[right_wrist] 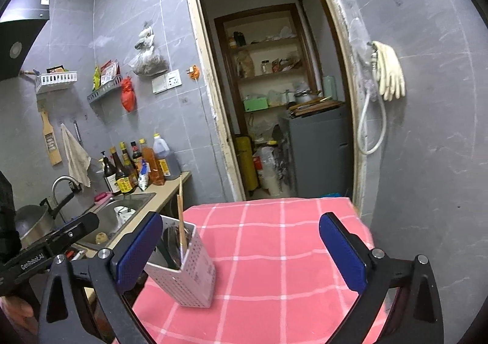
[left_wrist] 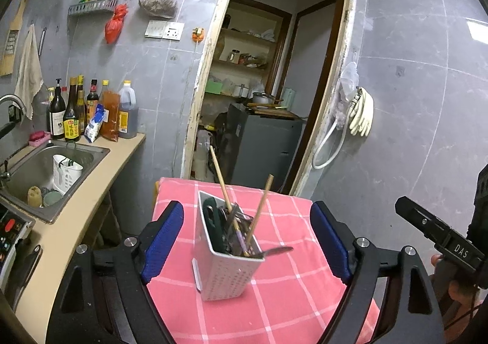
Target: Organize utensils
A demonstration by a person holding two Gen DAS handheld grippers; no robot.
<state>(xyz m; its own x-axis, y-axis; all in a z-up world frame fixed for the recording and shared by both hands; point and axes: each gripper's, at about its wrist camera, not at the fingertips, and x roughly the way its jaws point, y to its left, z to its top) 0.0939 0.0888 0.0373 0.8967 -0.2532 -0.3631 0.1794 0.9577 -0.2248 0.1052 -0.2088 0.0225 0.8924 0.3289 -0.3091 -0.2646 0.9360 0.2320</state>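
Note:
A white perforated utensil holder [left_wrist: 225,277] [right_wrist: 192,277] stands on the table with the pink checked cloth [left_wrist: 289,298] [right_wrist: 274,252]. Inside it are two wooden chopsticks [left_wrist: 221,179], a dark green handle [left_wrist: 212,219] and several metal utensils; a spoon [left_wrist: 279,250] pokes over its right rim. My left gripper [left_wrist: 246,207] is open, with the holder between its blue pads and touching neither. My right gripper [right_wrist: 241,217] is open over bare cloth, the holder just right of its left pad [right_wrist: 137,249]. Each view shows the other tool's body at its edge.
A steel sink [left_wrist: 45,167] holding a white caddy [left_wrist: 65,173] lies to the left, with sauce bottles [left_wrist: 91,112] along the counter behind it. A doorway [right_wrist: 274,100] beyond the table opens onto shelves and a grey fridge [right_wrist: 320,149]. Rubber gloves [right_wrist: 390,72] hang on the right wall.

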